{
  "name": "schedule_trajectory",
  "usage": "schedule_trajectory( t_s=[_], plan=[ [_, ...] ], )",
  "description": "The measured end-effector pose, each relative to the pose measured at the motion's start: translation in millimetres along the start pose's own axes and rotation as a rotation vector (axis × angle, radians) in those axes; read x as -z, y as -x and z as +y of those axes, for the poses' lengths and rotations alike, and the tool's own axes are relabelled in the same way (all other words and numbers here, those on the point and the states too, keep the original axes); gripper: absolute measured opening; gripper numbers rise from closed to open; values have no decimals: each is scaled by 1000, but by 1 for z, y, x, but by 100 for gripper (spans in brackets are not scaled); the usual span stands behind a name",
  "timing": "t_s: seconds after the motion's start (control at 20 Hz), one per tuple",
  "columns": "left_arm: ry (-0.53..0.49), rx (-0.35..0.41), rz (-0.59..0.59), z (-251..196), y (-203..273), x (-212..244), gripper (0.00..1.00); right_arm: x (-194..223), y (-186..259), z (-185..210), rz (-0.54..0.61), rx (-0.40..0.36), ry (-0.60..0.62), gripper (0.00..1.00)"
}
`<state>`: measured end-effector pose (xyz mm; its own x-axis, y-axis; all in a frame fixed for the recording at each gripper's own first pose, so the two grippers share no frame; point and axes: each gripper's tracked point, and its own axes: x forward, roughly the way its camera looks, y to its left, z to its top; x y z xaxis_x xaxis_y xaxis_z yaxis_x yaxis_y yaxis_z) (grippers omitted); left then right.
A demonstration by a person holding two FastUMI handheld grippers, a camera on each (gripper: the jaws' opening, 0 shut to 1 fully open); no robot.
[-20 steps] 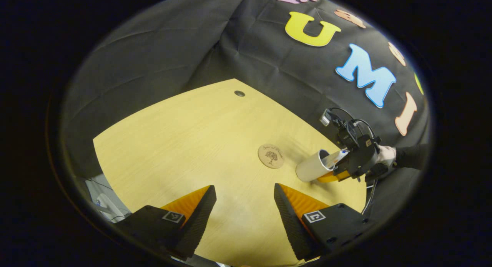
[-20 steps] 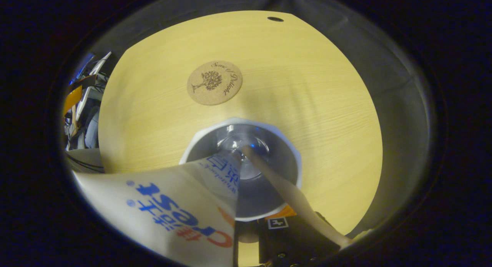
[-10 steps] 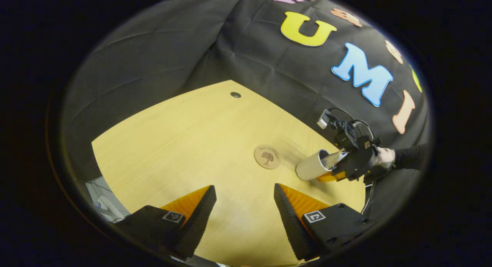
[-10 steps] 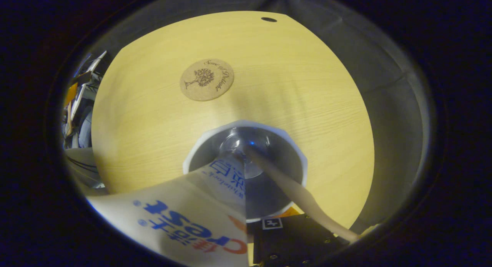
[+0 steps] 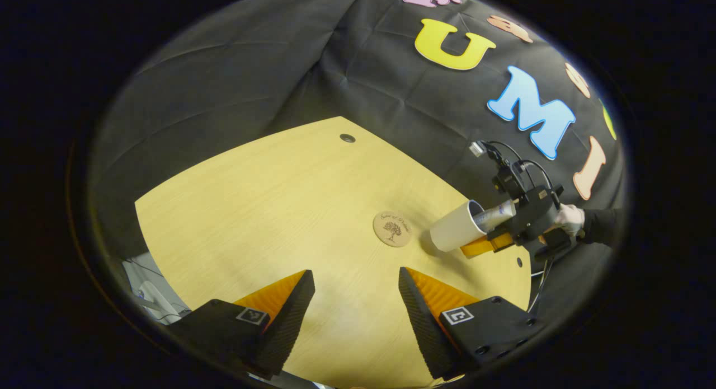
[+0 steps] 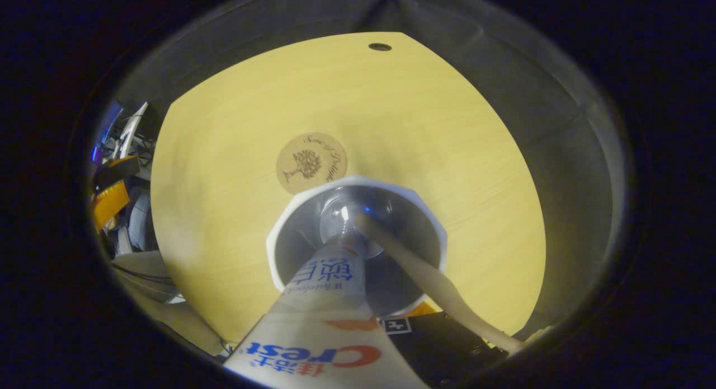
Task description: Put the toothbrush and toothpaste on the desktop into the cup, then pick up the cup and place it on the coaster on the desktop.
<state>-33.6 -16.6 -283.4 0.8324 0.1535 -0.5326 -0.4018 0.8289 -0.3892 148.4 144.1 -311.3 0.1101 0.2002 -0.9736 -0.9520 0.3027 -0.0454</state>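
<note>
A white cup (image 5: pixel 454 232) hangs tilted just above the wooden table (image 5: pixel 268 210), with my right gripper (image 5: pixel 469 242) shut on it at the table's right side; a hand (image 5: pixel 569 218) holds that gripper. The toothpaste tube (image 5: pixel 497 214) sticks out of the cup's mouth. In the right gripper view I look down into the cup (image 6: pixel 291 221): the toothpaste tube (image 6: pixel 324 322) and the toothbrush handle (image 6: pixel 430 277) both reach its bottom. The round cork coaster (image 5: pixel 392 228) (image 6: pixel 311 162) lies just beyond the cup. My left gripper (image 5: pixel 357 299) stands open over the near table edge, holding nothing.
A cable hole (image 5: pixel 347 137) (image 6: pixel 380 46) marks the table's far corner. Cables and clutter (image 6: pixel 117 176) lie beyond the table's left edge in the right gripper view. Black cloth walls close in behind the table.
The right gripper has lifted the cup off the table and carried it closer to the coaster. The toothpaste tube has swung to the middle of the cup. The left gripper stays put.
</note>
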Motion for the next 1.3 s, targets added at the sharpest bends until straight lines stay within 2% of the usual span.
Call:
schedule_trajectory(
  t_s=[0.1,0.15,0.4,0.95,1.0,1.05,1.15,1.3],
  plan=[
    [8,-11,-2,7,6,0,93,-22,-5,14,-14,-17,20,14],
    [13,-18,-5,13,9,-1,97,-32,-8,20,-20,-23,31,14],
    [51,-53,-17,40,18,-1,97,-63,-18,47,-4,-23,87,14],
    [116,-88,-38,78,31,-1,97,-62,-42,51,75,32,91,14],
    [116,-88,-37,80,31,-1,93,-63,-42,52,82,31,87,14],
    [118,-87,-36,80,31,-2,97,-63,-42,51,90,28,85,14],
    [119,-86,-36,82,31,-2,97,-65,-43,49,91,26,85,14],
    [110,-81,-36,81,32,-6,97,-62,-43,46,93,25,77,20]
  ],
)
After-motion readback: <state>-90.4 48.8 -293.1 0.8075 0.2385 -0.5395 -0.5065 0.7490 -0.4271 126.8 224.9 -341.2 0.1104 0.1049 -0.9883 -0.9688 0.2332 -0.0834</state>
